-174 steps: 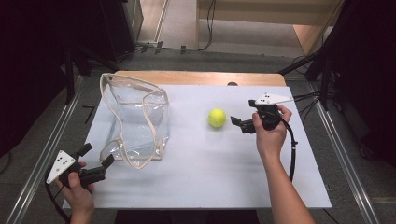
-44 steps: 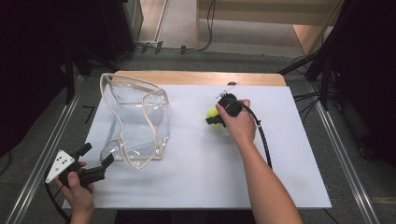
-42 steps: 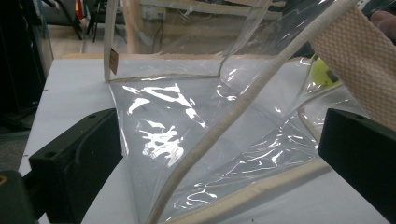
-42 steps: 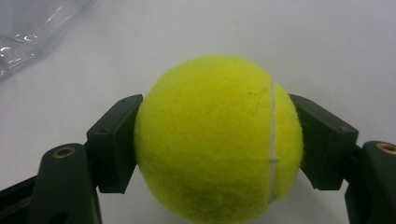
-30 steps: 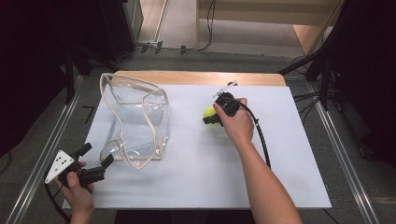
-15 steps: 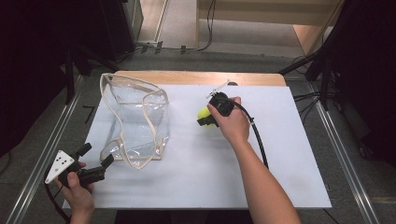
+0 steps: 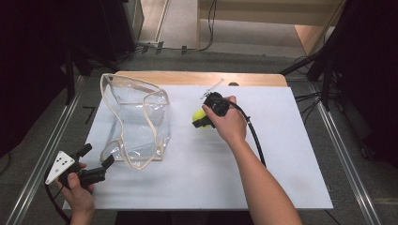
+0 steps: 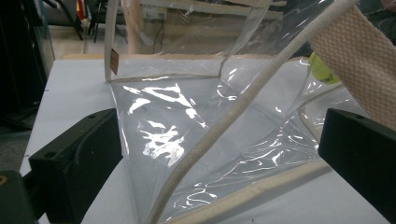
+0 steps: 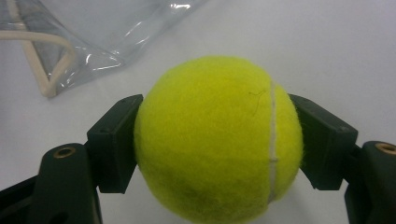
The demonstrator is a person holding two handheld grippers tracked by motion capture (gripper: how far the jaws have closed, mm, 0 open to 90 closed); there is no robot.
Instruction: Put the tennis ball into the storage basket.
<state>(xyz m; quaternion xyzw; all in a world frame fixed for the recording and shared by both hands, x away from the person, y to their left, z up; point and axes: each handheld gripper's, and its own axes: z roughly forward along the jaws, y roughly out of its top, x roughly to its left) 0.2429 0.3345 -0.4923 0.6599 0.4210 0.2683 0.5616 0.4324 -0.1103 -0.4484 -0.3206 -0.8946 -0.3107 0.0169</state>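
Where the white table top (image 7: 281,178) runs on past the bag and ball, these lines tell what lies on it:
Open room: the near and right parts of the white sheet lie bare; a strip of bare wood (image 7: 187,77) shows along the far edge, and metal rails (image 7: 349,168) flank both sides.
Left edge: the left gripper (image 7: 96,161) sits at the near left corner, partly off the sheet.
Right hand: the right hand (image 7: 230,124) reaches in from the near side with the forearm slanting toward the middle, knuckles up, its cable (image 7: 253,136) trailing back along the arm.
Right gripper: the right gripper (image 9: 215,140) points toward the bag, both jaws pressed against the sides of the tennis ball (image 9: 217,137), which they clamp.
Ball position: in the high view the tennis ball (image 7: 199,115) is at mid-table, near the bag's right side but apart from it; whether it touches the sheet cannot be told.
Left hand: the left hand (image 7: 77,192) grips its tool low, jaws aimed at the bag.
Left jaws: spread wide with nothing between them, the bag's trim just ahead.
Bag: the clear plastic bag (image 7: 136,119) with cream fabric trim (image 8: 219,126) stands slumped at the left, mouth gaping upward, between the two grippers.
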